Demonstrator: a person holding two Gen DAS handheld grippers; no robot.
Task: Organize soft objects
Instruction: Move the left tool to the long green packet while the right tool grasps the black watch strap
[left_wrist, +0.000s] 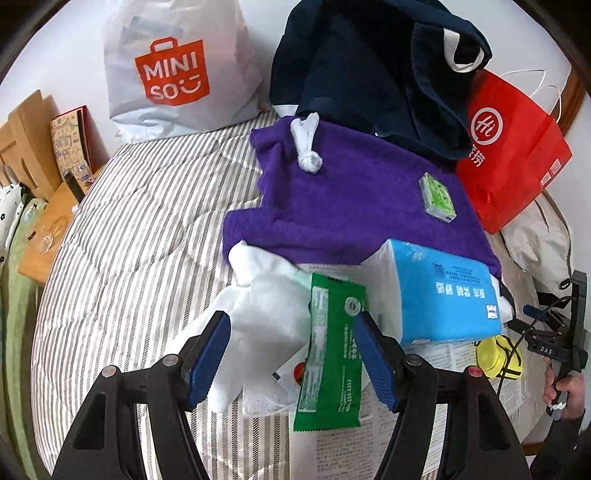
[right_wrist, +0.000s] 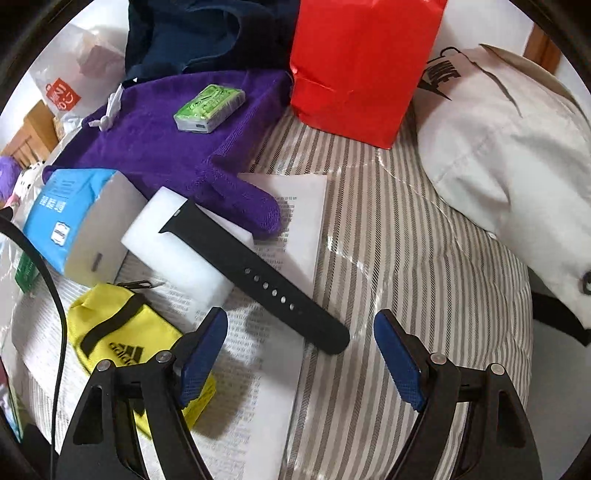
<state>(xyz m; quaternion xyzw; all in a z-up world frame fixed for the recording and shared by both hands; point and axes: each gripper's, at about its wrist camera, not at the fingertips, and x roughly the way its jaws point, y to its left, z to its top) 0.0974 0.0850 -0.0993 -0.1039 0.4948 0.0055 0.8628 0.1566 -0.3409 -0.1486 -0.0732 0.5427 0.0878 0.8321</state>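
The left tongs (left_wrist: 291, 354) gape wide around the white sock (left_wrist: 258, 317) and green packet (left_wrist: 328, 354), beside the blue tissue pack (left_wrist: 443, 295). The right tongs (right_wrist: 301, 354) hang released, gripping nothing, just beyond the black strap (right_wrist: 258, 277).

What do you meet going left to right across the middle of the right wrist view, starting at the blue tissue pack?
Blue tissue pack → white foam block → black watch strap → bare striped bedding → beige cap.
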